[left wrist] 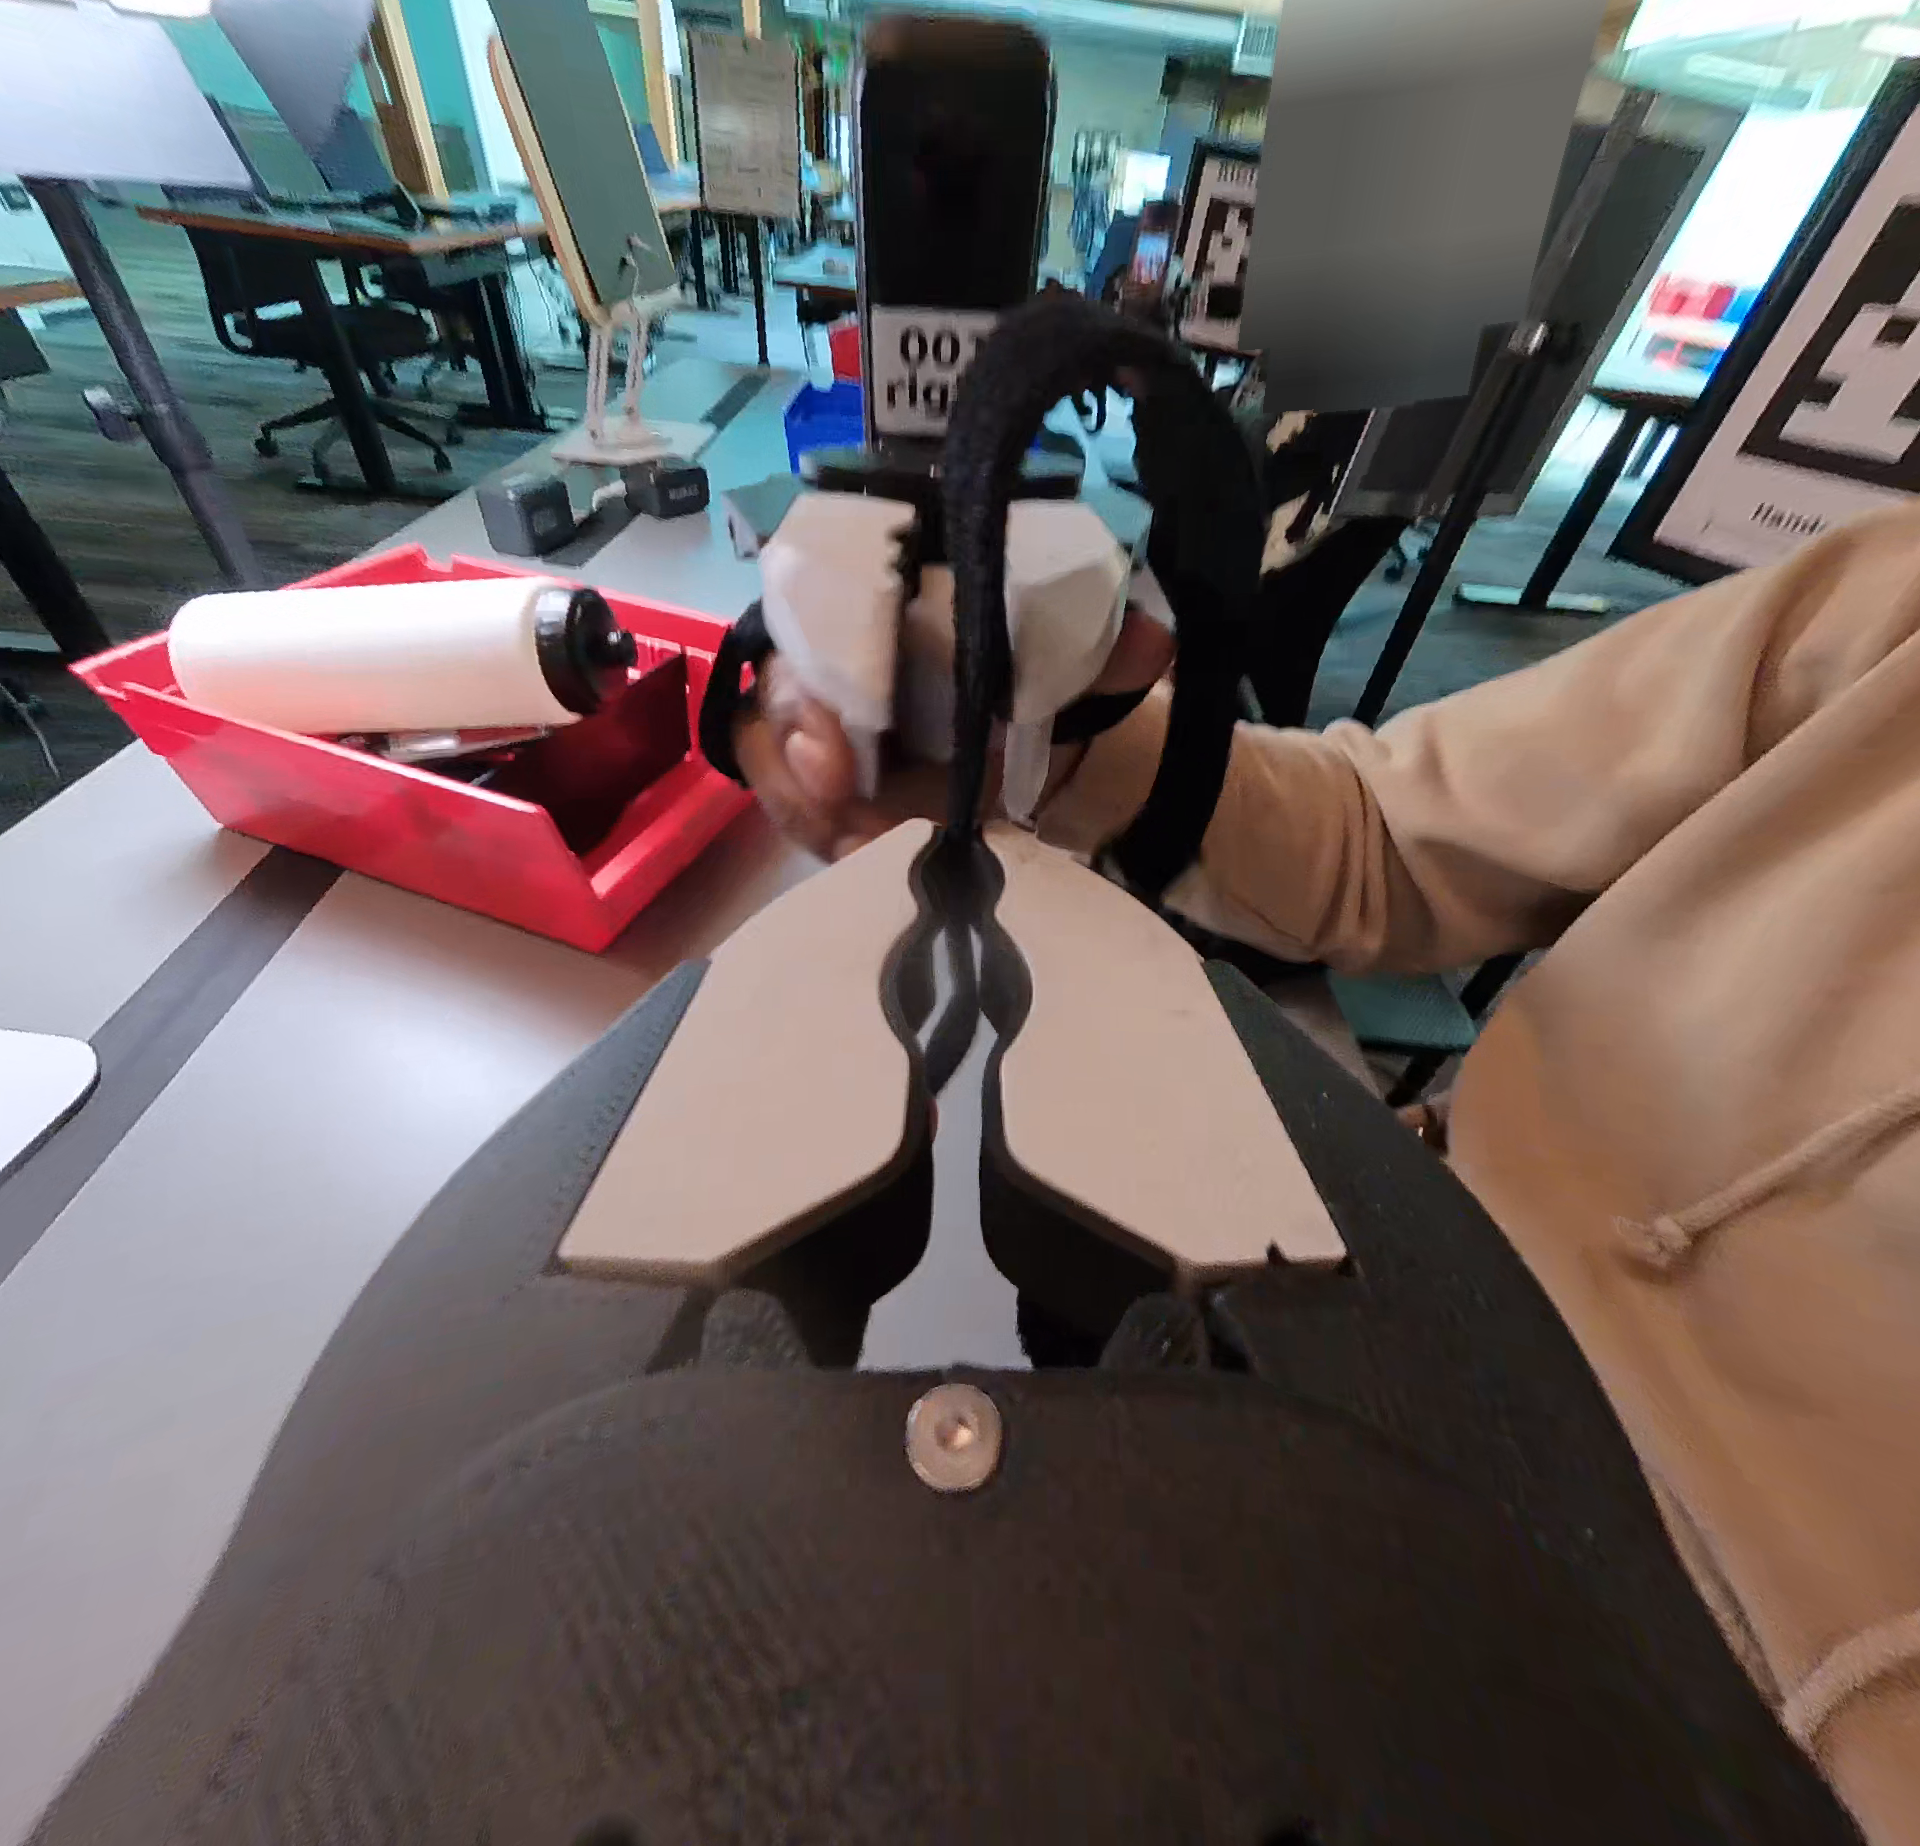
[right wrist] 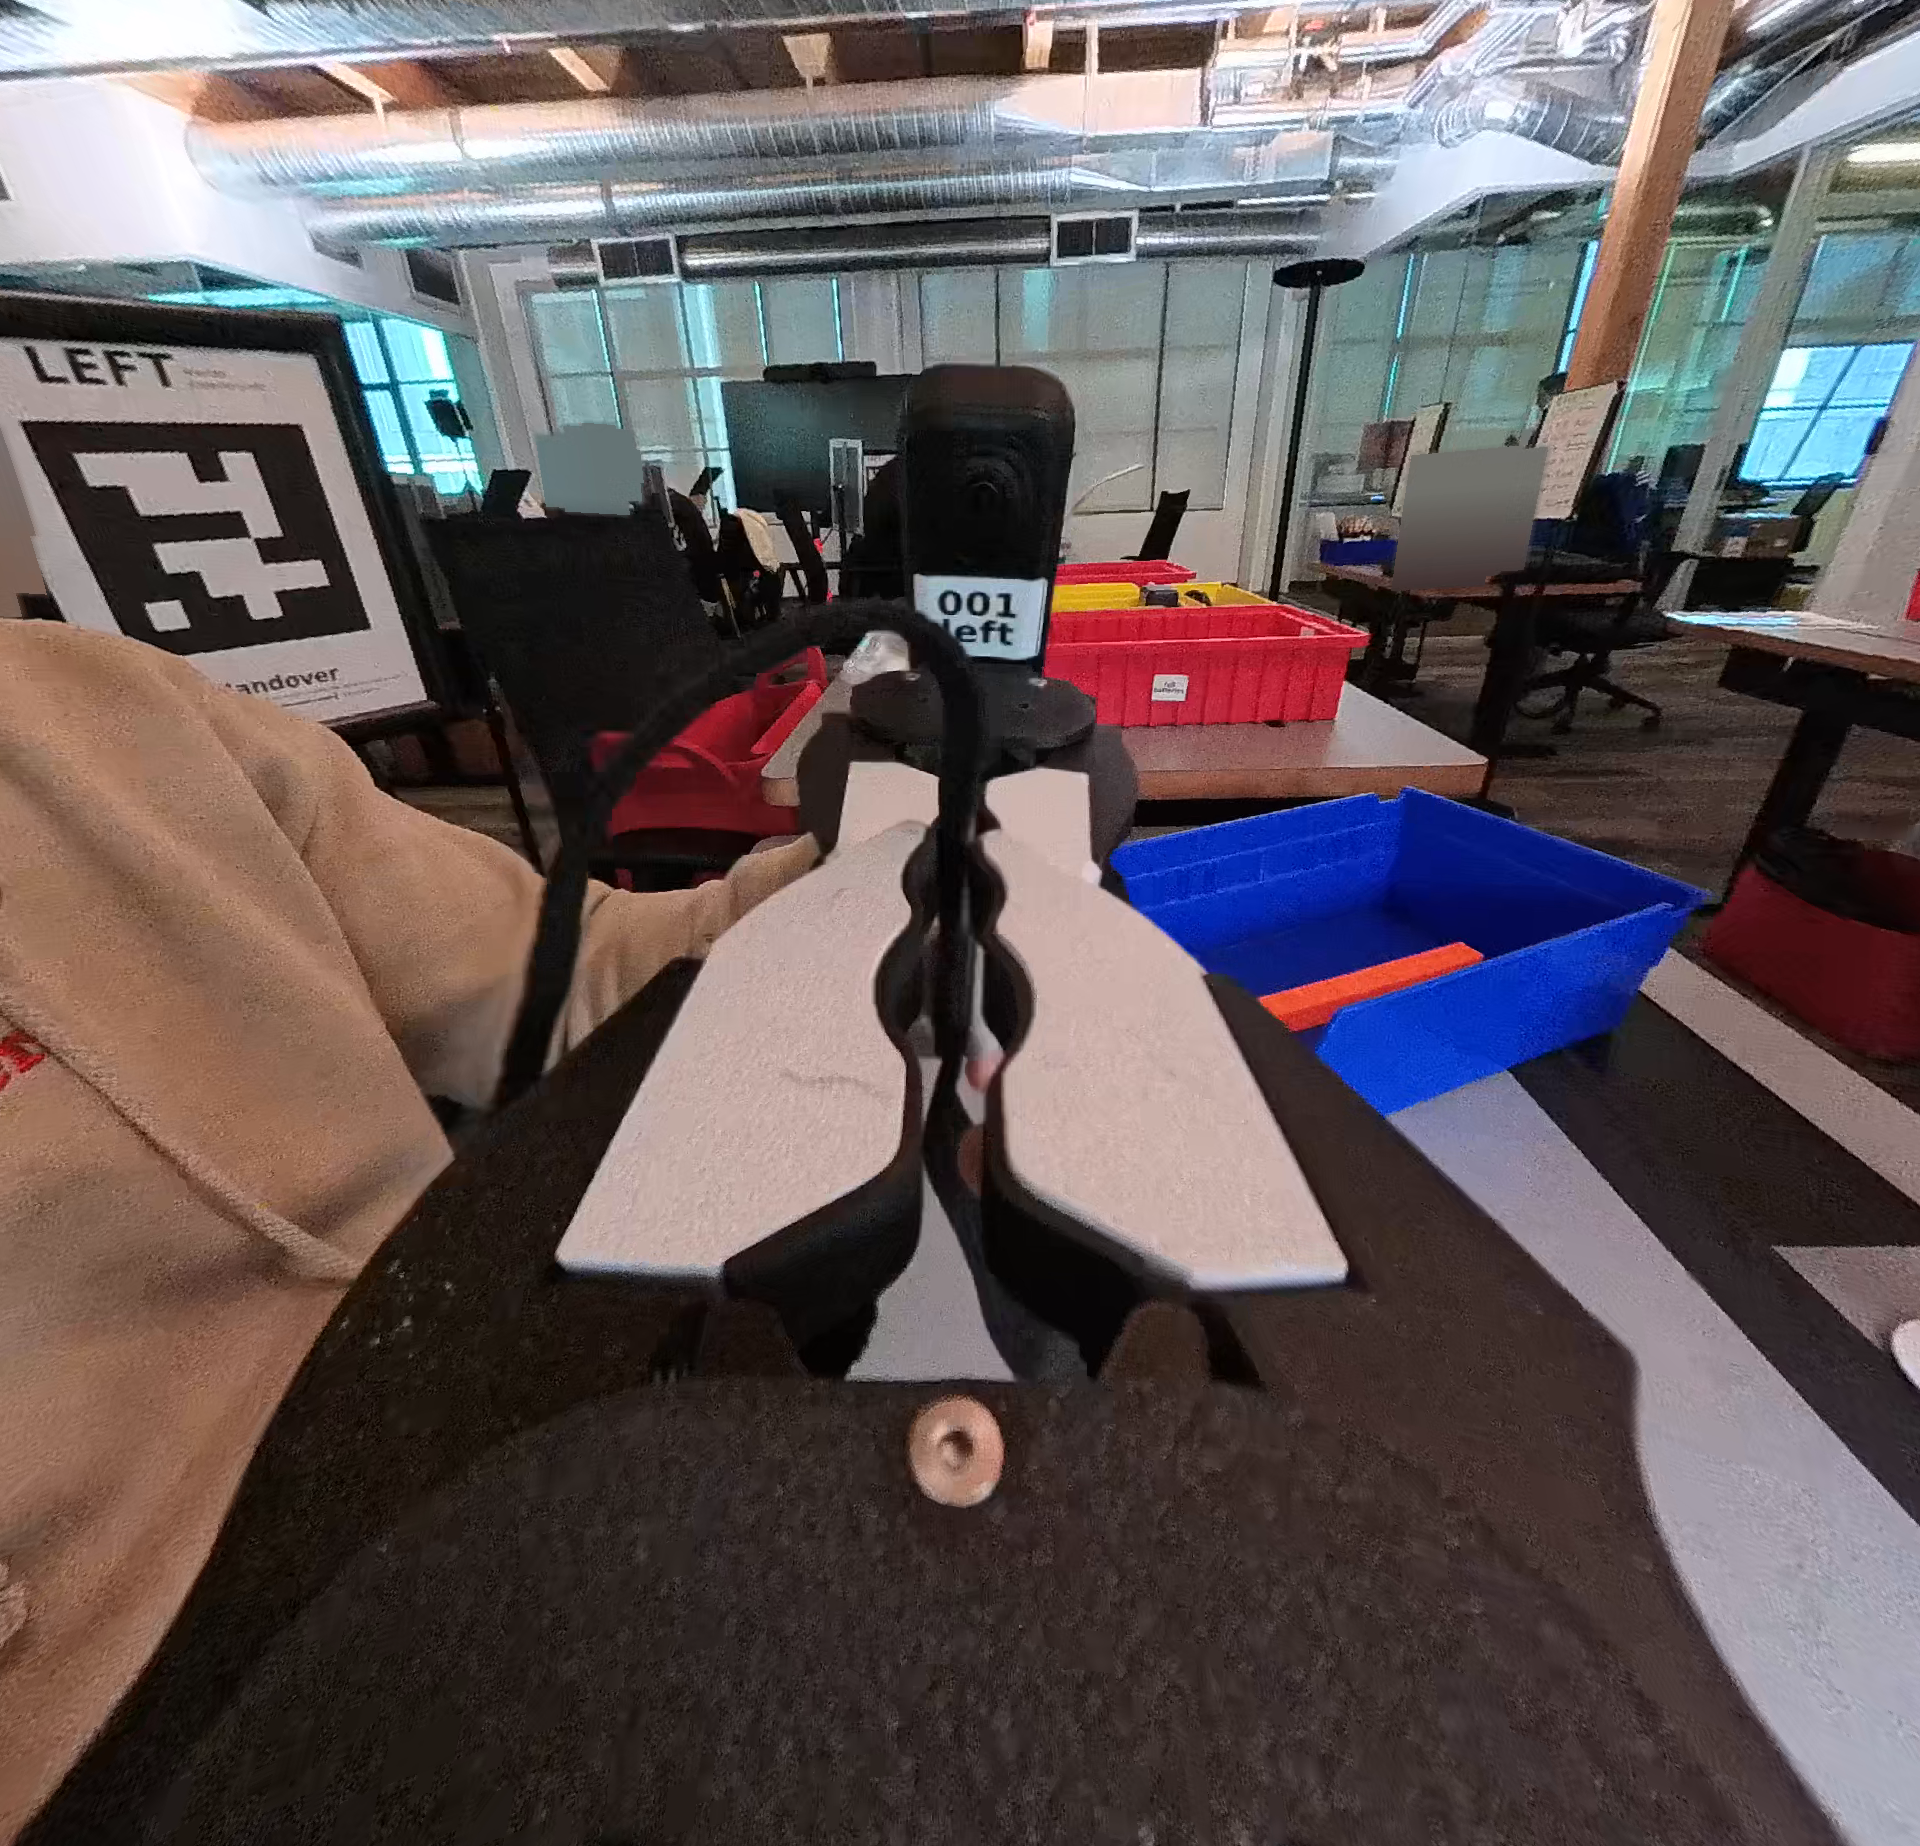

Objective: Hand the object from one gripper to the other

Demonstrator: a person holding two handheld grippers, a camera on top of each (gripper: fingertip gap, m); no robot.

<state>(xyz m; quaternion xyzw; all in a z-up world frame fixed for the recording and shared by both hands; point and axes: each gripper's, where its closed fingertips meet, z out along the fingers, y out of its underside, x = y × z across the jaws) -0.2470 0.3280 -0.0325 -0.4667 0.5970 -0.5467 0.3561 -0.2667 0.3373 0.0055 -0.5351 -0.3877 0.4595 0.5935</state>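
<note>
Both grippers are meeting nose to nose above the red plastic bin (left wrist: 416, 820), left gripper (left wrist: 956, 861) and right gripper (right wrist: 956, 861) jaws each clamping the looped black braided cord (left wrist: 977, 591) so neither end drops mid-handover

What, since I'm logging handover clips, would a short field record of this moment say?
object: black cord, looping upward beside the tools
left tool: shut on the black cord
right tool: shut on the black cord, tip to tip with the left tool
handover stage: both tools grip; neither has let go
red bin: white bottle lying across it
blue bin: holds an orange block
</note>
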